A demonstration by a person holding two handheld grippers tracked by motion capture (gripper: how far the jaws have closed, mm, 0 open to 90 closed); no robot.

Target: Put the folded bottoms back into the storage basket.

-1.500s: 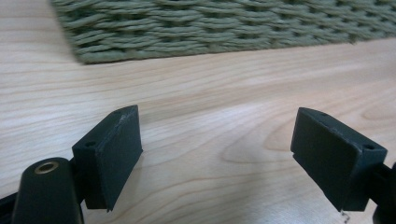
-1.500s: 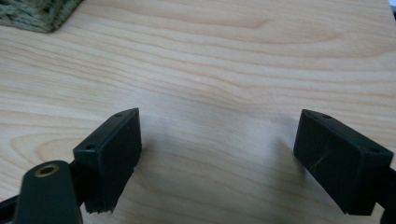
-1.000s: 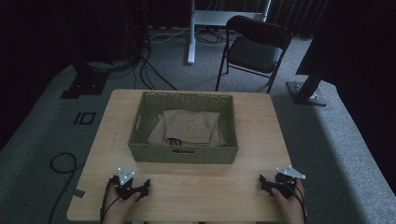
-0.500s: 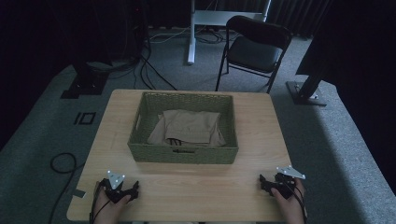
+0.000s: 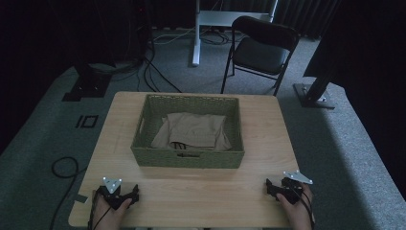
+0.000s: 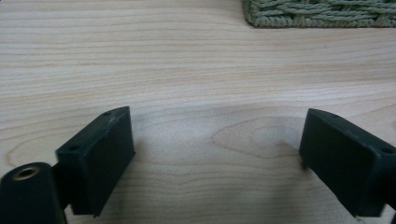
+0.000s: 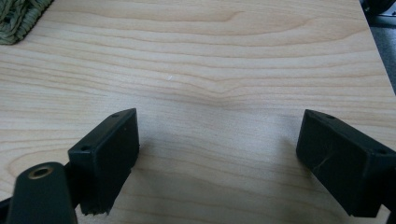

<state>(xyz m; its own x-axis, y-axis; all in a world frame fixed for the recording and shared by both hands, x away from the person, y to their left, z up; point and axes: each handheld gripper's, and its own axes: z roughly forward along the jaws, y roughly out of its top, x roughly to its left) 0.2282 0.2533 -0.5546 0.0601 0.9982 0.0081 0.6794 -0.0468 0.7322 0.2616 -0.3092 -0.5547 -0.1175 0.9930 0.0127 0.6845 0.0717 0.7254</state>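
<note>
Both pairs of jaws stood wide apart with nothing between them when I checked my gripper views. On the left gripper (image 6: 215, 144) I saw only bare wood grain between the two black blocks, and those jaws had just been opening further. The right gripper (image 7: 217, 149) looked much the same, its jaws spread over plain tabletop and holding nothing.

From the high view I had the left gripper (image 5: 119, 195) near the front left corner of the pale rectangular wooden table (image 5: 201, 191), with my left hand (image 5: 112, 215) behind it and the cable trailing off the front edge. The right gripper (image 5: 280, 188) sat near the front right corner, held by my right hand (image 5: 297, 211). Each carried its grey three-cornered plate on top. The two were well apart, one at each end of the front edge, and both rested low over the wood.

Further in, at the middle of the table, stood the olive-green woven rectangular basket (image 5: 187, 158). A strip of its braided wall showed at the top of the left gripper view (image 6: 322, 11), and a corner of it at the top left of the right gripper view (image 7: 18, 18). Inside it lay a folded beige cloth (image 5: 196, 129), reaching most of the way across the basket floor. Neither gripper touched the basket.

Beyond the table I could see a black folding chair (image 5: 261, 50) on the grey carpet (image 5: 344, 158).
</note>
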